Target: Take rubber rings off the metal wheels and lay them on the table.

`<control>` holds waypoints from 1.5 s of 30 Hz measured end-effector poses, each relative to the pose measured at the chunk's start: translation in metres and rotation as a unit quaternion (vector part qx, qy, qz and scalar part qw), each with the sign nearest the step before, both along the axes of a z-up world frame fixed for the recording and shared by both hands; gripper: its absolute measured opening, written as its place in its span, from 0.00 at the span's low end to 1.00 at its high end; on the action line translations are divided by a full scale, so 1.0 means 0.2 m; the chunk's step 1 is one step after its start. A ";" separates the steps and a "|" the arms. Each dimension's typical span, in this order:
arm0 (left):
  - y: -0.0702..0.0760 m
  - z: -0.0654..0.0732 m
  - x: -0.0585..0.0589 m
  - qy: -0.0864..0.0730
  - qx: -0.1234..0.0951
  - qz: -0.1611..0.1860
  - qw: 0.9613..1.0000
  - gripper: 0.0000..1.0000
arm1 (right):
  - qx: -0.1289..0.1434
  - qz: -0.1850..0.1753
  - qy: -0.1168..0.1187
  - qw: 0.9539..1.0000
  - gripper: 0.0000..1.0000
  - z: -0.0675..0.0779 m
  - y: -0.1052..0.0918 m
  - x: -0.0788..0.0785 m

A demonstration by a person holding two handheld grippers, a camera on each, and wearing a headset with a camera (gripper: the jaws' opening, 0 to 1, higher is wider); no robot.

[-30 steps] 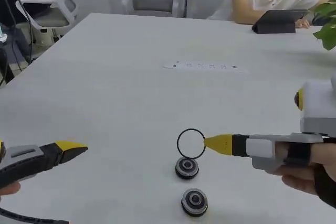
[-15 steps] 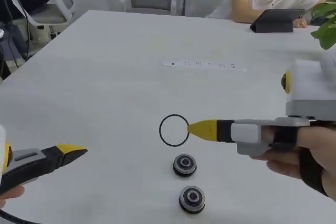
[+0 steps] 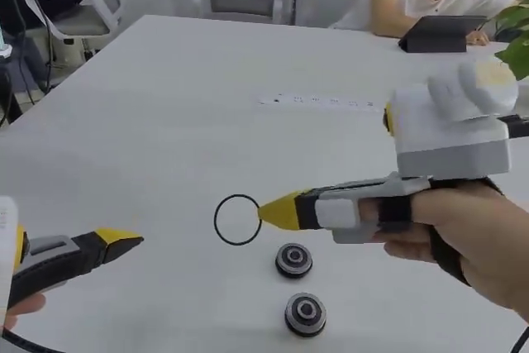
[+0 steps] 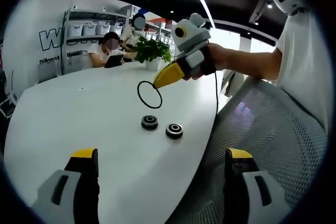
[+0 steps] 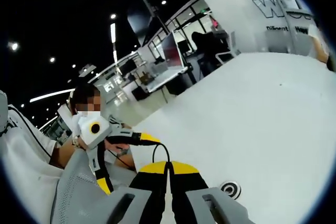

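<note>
The right gripper pinches the thin ring, likely light and bendy, by its edge; the left gripper is wide open.

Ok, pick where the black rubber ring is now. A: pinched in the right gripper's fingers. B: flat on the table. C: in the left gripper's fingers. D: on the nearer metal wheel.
A: the right gripper has its yellow fingers shut on the rubber ring, apart from both metal wheels; the left gripper is open, holding nothing.
</note>
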State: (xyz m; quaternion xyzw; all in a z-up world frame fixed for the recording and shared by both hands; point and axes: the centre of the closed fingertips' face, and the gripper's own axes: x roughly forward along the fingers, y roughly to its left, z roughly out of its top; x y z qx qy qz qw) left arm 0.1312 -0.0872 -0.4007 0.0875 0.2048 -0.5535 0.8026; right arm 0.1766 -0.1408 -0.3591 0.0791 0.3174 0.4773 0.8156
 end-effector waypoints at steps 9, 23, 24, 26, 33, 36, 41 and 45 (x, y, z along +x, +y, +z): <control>-0.01 -0.01 -0.02 0.003 0.003 -0.002 1.000 0.99 | -0.060 0.025 0.003 0.998 0.00 -0.21 0.06 -0.04; 0.00 -0.04 -0.03 0.008 0.009 0.002 1.000 0.99 | -0.084 0.001 0.050 0.995 0.00 -0.44 -0.03 -0.06; 0.00 -0.04 -0.03 0.008 0.009 0.002 1.000 0.99 | -0.084 0.000 0.051 0.995 0.00 -0.44 -0.04 -0.06; 0.00 -0.05 -0.03 0.009 0.013 0.001 1.000 0.99 | -0.087 -0.003 0.053 0.995 0.00 -0.46 -0.04 -0.06; 0.01 -0.06 -0.03 0.013 0.015 0.004 1.000 0.99 | -0.127 -0.002 0.037 0.991 0.00 -0.54 -0.06 -0.06; 0.01 -0.06 -0.03 0.014 0.015 0.007 1.000 0.99 | -0.128 -0.005 0.033 0.991 0.00 -0.54 -0.07 -0.05; 0.01 -0.07 -0.04 0.016 0.017 0.007 1.000 0.98 | -0.132 -0.008 0.037 0.990 0.01 -0.56 -0.07 -0.05; 0.01 -0.06 -0.03 0.016 0.015 0.008 1.000 0.98 | -0.150 -0.003 0.024 0.988 0.04 -0.57 -0.09 -0.04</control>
